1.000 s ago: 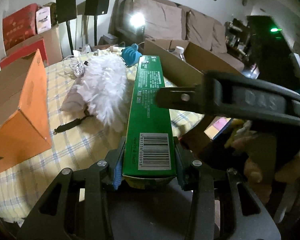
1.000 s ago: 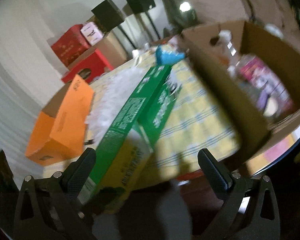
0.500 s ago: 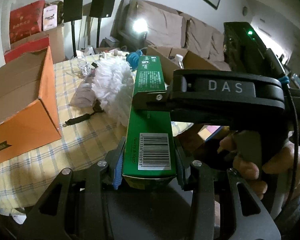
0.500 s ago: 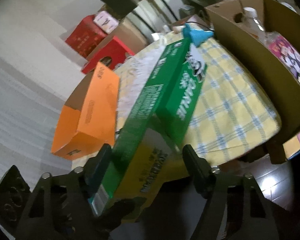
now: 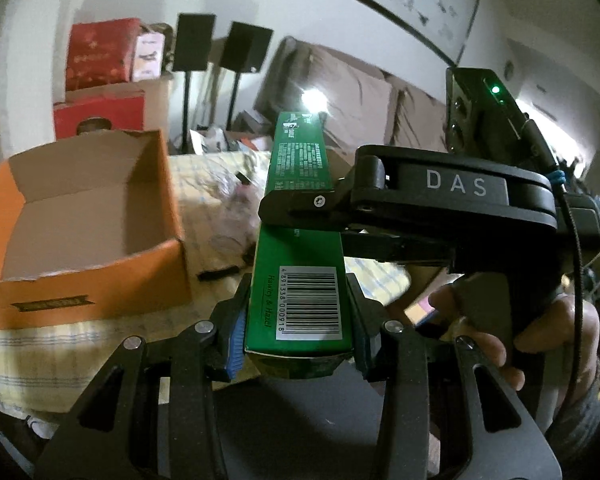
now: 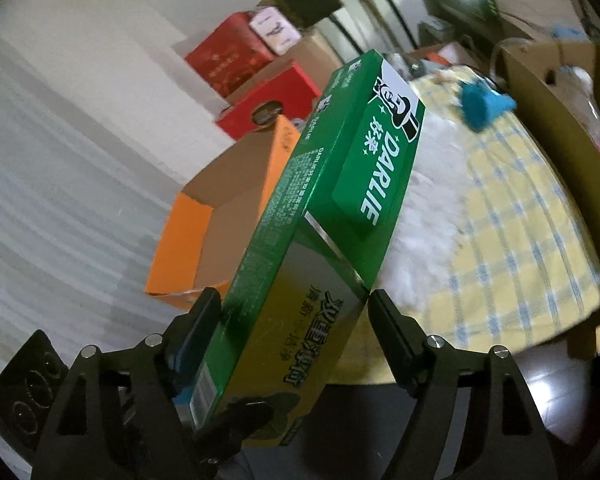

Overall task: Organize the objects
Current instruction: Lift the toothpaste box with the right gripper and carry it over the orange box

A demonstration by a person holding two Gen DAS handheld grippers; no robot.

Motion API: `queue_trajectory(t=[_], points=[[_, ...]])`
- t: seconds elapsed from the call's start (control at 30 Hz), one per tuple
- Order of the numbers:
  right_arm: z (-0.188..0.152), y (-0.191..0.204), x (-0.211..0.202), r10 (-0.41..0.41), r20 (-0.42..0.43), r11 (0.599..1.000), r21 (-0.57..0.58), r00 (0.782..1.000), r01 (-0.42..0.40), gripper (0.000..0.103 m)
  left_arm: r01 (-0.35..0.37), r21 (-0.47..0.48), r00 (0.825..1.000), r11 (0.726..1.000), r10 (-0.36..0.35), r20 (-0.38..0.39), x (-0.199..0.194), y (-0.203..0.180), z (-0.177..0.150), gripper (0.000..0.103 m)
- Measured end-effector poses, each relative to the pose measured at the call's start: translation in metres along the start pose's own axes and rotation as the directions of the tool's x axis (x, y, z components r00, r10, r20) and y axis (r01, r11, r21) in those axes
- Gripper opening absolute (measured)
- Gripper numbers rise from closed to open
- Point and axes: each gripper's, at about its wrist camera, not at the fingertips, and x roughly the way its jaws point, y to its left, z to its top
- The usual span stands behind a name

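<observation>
A long green Darlie toothpaste box (image 5: 300, 240) is held in the air above the table's near edge. My left gripper (image 5: 298, 336) is shut on its barcode end. My right gripper (image 6: 294, 320) has closed from the side onto the box's (image 6: 340, 184) wide faces, its upper finger (image 5: 300, 204) lying across the box's top. An open, empty orange cardboard box (image 5: 84, 216) stands on the checked tablecloth to the left; it also shows in the right wrist view (image 6: 220, 216).
A white feather duster (image 6: 432, 184) and a blue object (image 6: 480, 104) lie on the yellow checked tablecloth (image 6: 532, 240). A brown carton (image 6: 540, 80) with items stands at the right. Red boxes (image 5: 100, 56), speakers and a sofa (image 5: 340, 92) are behind.
My right gripper moved in from the right and closed on the green box. Both grippers lifted and swung the box left, so the orange box's open inside now shows.
</observation>
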Motion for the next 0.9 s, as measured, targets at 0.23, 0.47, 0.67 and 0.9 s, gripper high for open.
queue_trajectory(t=[0.23, 0.47, 0.67, 0.9], points=[[0.021, 0.034, 0.019, 0.058, -0.033, 0.996, -0.067, 0.998, -0.06, 0.075, -0.036, -0.068, 0.997, 0.997, 0.04, 0.059, -0.02, 0.031, 0.016, 0.04], [0.051, 0.061, 0.054, 0.128, -0.117, 0.987, -0.079, 0.985, -0.138, 0.073, -0.096, -0.15, 0.987, 0.984, 0.113, 0.112, -0.031, 0.069, 0.036, 0.039], [0.071, 0.087, 0.095, 0.147, -0.185, 0.982, -0.094, 0.972, -0.166, 0.073, -0.124, -0.234, 0.979, 0.964, 0.157, 0.127, -0.032, 0.11, 0.05, 0.039], [0.091, 0.104, 0.134, 0.167, -0.256, 0.975, -0.104, 0.952, -0.198, 0.07, -0.161, -0.267, 0.976, 0.95, 0.194, 0.101, -0.024, 0.144, 0.063, 0.04]])
